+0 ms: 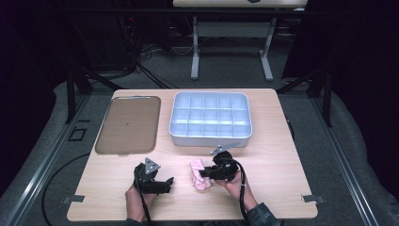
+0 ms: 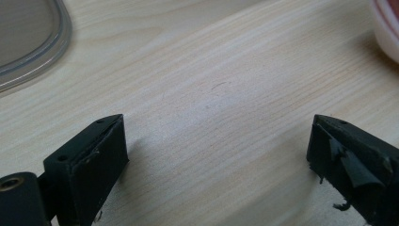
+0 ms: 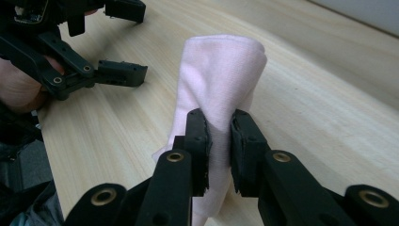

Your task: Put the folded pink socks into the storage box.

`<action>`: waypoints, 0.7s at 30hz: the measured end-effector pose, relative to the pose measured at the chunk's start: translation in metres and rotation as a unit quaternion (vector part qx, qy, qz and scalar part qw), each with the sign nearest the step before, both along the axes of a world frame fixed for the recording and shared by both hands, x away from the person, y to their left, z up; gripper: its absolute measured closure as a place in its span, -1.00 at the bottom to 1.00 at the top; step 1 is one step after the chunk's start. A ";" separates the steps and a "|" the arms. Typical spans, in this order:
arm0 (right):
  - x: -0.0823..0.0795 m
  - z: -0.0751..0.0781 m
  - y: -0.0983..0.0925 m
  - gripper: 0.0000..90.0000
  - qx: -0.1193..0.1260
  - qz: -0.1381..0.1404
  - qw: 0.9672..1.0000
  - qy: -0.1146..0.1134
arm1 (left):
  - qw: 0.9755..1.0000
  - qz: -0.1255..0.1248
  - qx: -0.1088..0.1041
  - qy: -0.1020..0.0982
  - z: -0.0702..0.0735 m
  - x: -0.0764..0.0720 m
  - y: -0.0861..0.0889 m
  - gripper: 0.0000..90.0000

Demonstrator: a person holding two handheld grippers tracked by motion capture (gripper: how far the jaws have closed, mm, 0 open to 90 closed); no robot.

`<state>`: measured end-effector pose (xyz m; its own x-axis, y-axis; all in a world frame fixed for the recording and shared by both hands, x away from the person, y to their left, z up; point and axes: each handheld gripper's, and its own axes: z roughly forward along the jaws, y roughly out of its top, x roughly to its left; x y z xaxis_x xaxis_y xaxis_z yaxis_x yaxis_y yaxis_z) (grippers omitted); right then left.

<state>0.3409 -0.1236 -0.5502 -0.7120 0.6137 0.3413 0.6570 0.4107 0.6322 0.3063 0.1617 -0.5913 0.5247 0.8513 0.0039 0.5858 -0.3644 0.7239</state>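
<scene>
A pale pink cloth (image 1: 198,173) lies bunched near the table's front middle. My right gripper (image 1: 205,173) is shut on the pink cloth (image 3: 221,80), its two black pads (image 3: 197,141) pinching a fold that rises past them. My left gripper (image 1: 165,183) stands open low over bare wood (image 2: 211,94), a little to the left of the cloth, nothing between its jaws. In the right gripper view the left gripper (image 3: 124,42) shows at the upper left with a hand behind it. A corner of the cloth (image 2: 388,28) shows at the top right of the left gripper view.
A grey tray (image 1: 210,117) divided into several compartments stands at the back middle of the wooden table (image 1: 282,165). A flat brown tray (image 1: 129,124) lies to its left, its rim (image 2: 61,42) also near the left gripper. Beyond the table stand another table's legs.
</scene>
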 end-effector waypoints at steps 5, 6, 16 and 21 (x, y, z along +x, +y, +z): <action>0.004 0.004 -0.010 0.76 -0.012 -0.022 1.000 -0.011 | 1.000 0.001 0.004 -0.004 0.000 -0.001 -0.001 -0.91; 0.006 0.005 -0.013 0.75 -0.017 -0.025 1.000 -0.011 | 1.000 0.001 0.004 -0.004 0.000 -0.001 -0.001 -0.91; 0.010 0.009 -0.032 0.75 -0.030 -0.052 0.998 -0.024 | 1.000 0.003 0.001 0.003 0.000 0.000 0.000 -0.92; 0.010 0.009 -0.040 0.75 -0.033 -0.065 0.997 -0.026 | 1.000 0.002 0.001 0.004 0.000 0.000 0.000 -0.92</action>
<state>0.3505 -0.1638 -0.5409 -0.6409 0.7218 0.2612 0.6740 0.3664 0.6414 0.3067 0.1617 -0.5915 0.5206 0.8538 0.0018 0.5927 -0.3630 0.7190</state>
